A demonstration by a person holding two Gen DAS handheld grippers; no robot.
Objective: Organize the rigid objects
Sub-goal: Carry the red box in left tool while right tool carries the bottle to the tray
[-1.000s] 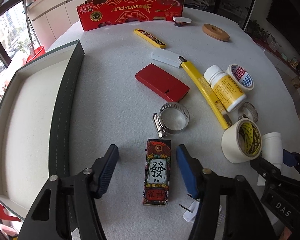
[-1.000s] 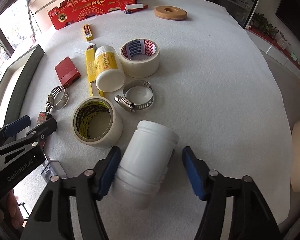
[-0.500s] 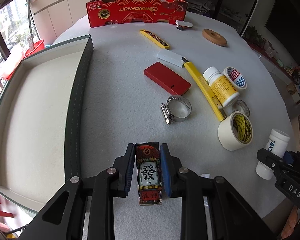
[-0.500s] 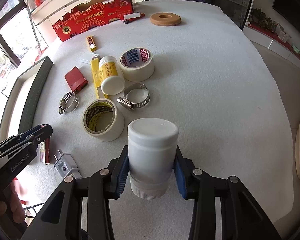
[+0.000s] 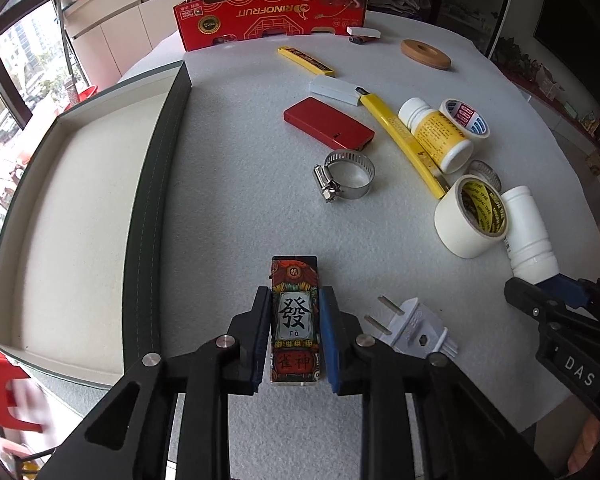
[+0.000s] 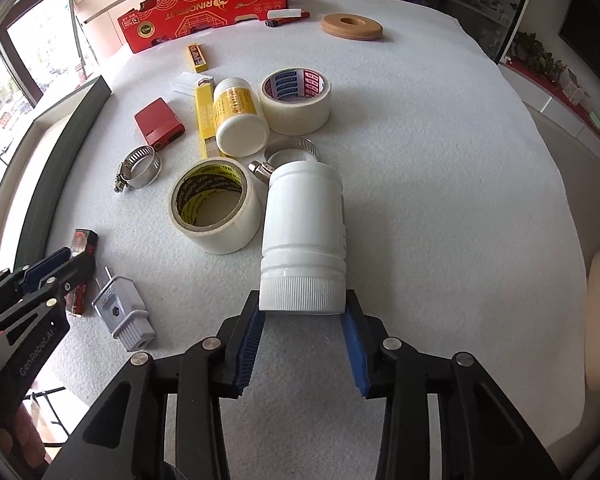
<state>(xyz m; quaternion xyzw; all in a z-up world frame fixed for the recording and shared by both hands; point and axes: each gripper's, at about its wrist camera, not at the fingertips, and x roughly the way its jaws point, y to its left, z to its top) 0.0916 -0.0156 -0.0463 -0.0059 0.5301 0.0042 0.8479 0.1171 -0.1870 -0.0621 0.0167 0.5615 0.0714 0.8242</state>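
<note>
My left gripper (image 5: 294, 320) is shut on a black-and-red mahjong-print box (image 5: 295, 312), held near the table's front edge beside the green-walled tray (image 5: 156, 184). My right gripper (image 6: 302, 308) is shut on the ribbed cap end of a plain white bottle (image 6: 304, 224), which points away from me over the table. The bottle also shows in the left wrist view (image 5: 528, 228), and the left gripper in the right wrist view (image 6: 66, 262).
On the white cloth lie a white plug (image 5: 414, 330), two tape rolls (image 6: 214, 208) (image 6: 296, 100), two hose clamps (image 5: 346, 174) (image 6: 292, 156), a yellow-label bottle (image 6: 238, 116), a red case (image 5: 328, 122), yellow cutters (image 5: 400, 136), a wooden ring (image 6: 352, 26) and a red carton (image 5: 268, 12).
My left gripper closed on the mahjong-print box. My right gripper closed on the white bottle, raised it upright, and now holds it tipped forward by the cap.
</note>
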